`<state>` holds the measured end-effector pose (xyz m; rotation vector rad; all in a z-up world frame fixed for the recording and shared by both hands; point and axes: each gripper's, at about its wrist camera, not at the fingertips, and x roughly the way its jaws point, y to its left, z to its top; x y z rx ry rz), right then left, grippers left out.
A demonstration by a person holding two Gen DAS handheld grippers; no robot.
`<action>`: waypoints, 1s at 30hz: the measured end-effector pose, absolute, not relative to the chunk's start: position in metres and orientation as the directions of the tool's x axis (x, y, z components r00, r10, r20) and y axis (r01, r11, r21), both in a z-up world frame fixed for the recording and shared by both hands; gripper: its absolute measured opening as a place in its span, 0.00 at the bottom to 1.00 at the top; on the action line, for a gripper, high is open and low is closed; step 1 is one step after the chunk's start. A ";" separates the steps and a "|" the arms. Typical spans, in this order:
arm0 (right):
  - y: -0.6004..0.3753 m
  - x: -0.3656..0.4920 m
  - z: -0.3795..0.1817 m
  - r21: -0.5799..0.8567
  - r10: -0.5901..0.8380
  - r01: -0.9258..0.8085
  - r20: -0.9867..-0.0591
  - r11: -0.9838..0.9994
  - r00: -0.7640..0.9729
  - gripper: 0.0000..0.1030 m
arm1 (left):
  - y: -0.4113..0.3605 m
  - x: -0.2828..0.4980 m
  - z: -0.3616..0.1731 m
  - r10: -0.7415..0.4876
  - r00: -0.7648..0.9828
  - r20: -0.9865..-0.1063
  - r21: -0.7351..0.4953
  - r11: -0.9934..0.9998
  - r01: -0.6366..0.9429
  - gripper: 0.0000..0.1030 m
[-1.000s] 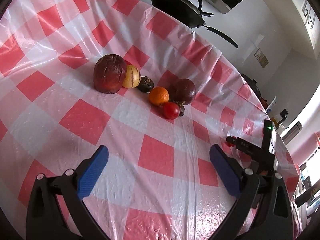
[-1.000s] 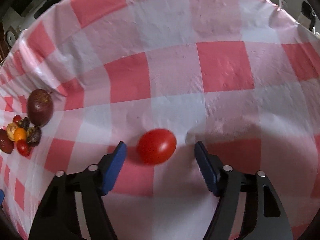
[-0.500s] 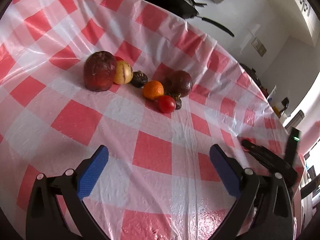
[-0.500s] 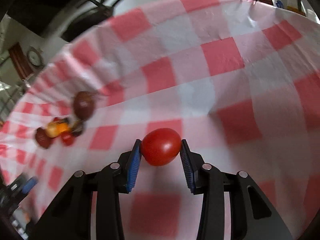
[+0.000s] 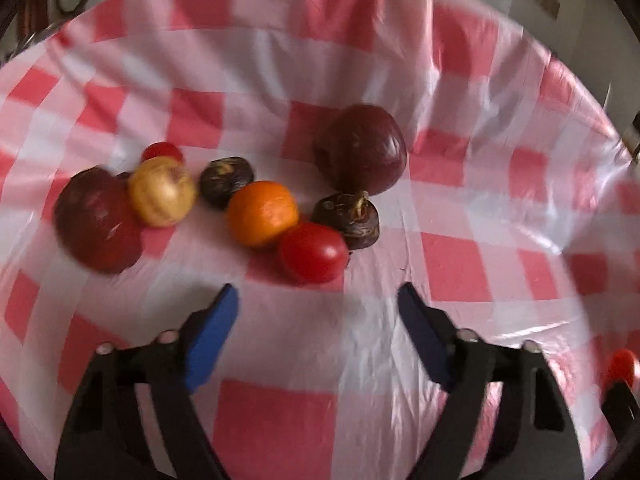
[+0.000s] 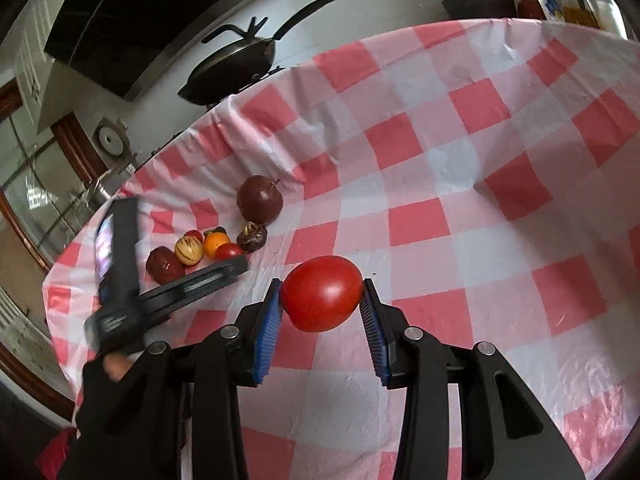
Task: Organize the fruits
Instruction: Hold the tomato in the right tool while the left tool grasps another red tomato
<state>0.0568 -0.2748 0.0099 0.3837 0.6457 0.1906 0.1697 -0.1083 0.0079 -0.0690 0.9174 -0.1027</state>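
Note:
A large red tomato (image 6: 322,298) is held off the checked tablecloth (image 6: 500,148) by my right gripper (image 6: 322,300), which is shut on it. To the left lies the fruit group: a dark red fruit (image 5: 98,220), a yellow striped fruit (image 5: 162,192), an orange (image 5: 262,214), a small red tomato (image 5: 312,252), two small dark wrinkled fruits (image 5: 346,220) and a round purple fruit (image 5: 360,148). My left gripper (image 5: 318,304) hovers just in front of the small tomato. Its jaws are closing with nothing between them.
A black wok (image 6: 236,64) sits on the stove past the table's far edge, and a dark pot (image 6: 478,0) stands at the back right. A gloved hand (image 6: 100,384) holds the left gripper near the table's left edge. The cloth is wrinkled and glossy.
My right gripper closed on the large tomato and lifted it, tilting up. My left gripper swung in close to the fruit group and its jaws narrowed.

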 end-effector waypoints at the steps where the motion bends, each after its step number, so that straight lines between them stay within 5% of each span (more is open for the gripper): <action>1: -0.274 0.057 0.010 0.410 0.295 -0.057 -0.545 0.910 0.785 0.38 | -0.110 0.175 0.008 -0.097 0.608 -0.788 -0.088 0.995 0.046 0.69; 4: -0.273 0.058 0.010 0.408 0.296 -0.063 -0.541 0.911 0.787 0.38 | -0.108 0.187 0.008 -0.076 0.611 -0.788 -0.079 0.997 0.022 0.64; 6: -0.271 0.059 0.009 0.397 0.290 -0.062 -0.546 0.916 0.786 0.38 | -0.108 0.188 0.008 -0.072 0.612 -0.788 -0.067 0.997 0.030 0.44; 8: -0.269 0.059 0.008 0.377 0.276 -0.060 -0.552 0.924 0.787 0.38 | -0.101 0.184 0.010 -0.125 0.614 -0.779 -0.110 0.992 0.061 0.36; 30: -0.201 0.023 0.005 0.306 0.352 -0.207 -0.559 0.929 0.750 0.38 | -0.021 0.025 0.038 -0.278 0.723 -0.632 -0.258 0.956 0.142 0.36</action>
